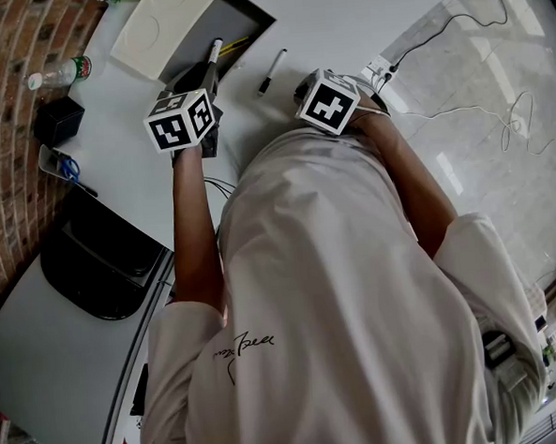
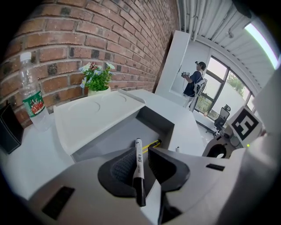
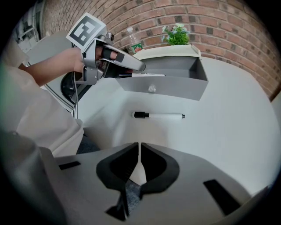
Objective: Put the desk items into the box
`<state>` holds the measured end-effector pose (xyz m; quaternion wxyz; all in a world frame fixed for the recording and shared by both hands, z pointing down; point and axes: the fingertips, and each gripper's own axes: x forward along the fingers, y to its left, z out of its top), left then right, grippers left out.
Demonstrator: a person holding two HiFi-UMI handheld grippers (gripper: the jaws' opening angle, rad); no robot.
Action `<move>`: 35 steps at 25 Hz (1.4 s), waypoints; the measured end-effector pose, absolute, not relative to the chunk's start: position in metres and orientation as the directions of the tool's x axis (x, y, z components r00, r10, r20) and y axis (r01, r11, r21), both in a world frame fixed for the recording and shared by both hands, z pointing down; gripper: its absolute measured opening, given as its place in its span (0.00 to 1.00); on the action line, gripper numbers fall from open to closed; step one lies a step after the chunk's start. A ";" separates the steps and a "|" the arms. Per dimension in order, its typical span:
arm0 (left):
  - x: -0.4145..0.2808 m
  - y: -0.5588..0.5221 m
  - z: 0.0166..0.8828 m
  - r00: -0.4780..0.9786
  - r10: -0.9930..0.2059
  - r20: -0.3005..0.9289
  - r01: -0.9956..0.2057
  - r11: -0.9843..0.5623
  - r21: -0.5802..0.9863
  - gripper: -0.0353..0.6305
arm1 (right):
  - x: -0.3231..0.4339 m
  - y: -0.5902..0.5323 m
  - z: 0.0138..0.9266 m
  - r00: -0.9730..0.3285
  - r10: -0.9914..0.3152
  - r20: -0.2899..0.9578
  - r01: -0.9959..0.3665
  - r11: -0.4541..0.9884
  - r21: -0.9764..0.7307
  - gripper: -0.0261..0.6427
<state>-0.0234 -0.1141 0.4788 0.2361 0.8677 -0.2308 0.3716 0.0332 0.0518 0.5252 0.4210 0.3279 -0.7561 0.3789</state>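
I can read nothing surely: the marker (image 2: pixel 139 162) print, shirt (image 1: pixel 243 343) script and bottle label (image 2: pixel 34 102) are too small

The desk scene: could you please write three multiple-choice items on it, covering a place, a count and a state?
1. Where is the loose marker? A inside the box; B on the table behind the box; C on the table before the box.
2. How many markers show? A one; B two; C four.
3. How do the right gripper's jaws stand? A shut, empty; B wide open; C shut on a marker.
Key: 1C, it lies on bare tabletop before the box's front wall; 2B, one loose, one in the left gripper; 3A, they meet with nothing between.
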 end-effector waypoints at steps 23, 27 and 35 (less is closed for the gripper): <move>-0.048 -0.109 0.455 0.666 -0.285 0.689 -0.609 -0.742 0.280 0.18 | 0.037 0.046 0.515 -0.412 -0.254 0.875 -0.841 0.477 -0.257 0.10; -0.050 -0.103 0.449 0.679 -0.289 0.675 -0.603 -0.744 0.288 0.17 | 0.043 0.040 0.509 -0.434 -0.318 0.843 -0.863 0.414 -0.288 0.10; -0.044 -0.075 0.430 0.722 -0.260 0.642 -0.547 -0.782 0.299 0.17 | 0.040 0.031 0.487 -0.449 -0.399 0.799 -0.866 0.415 -0.280 0.10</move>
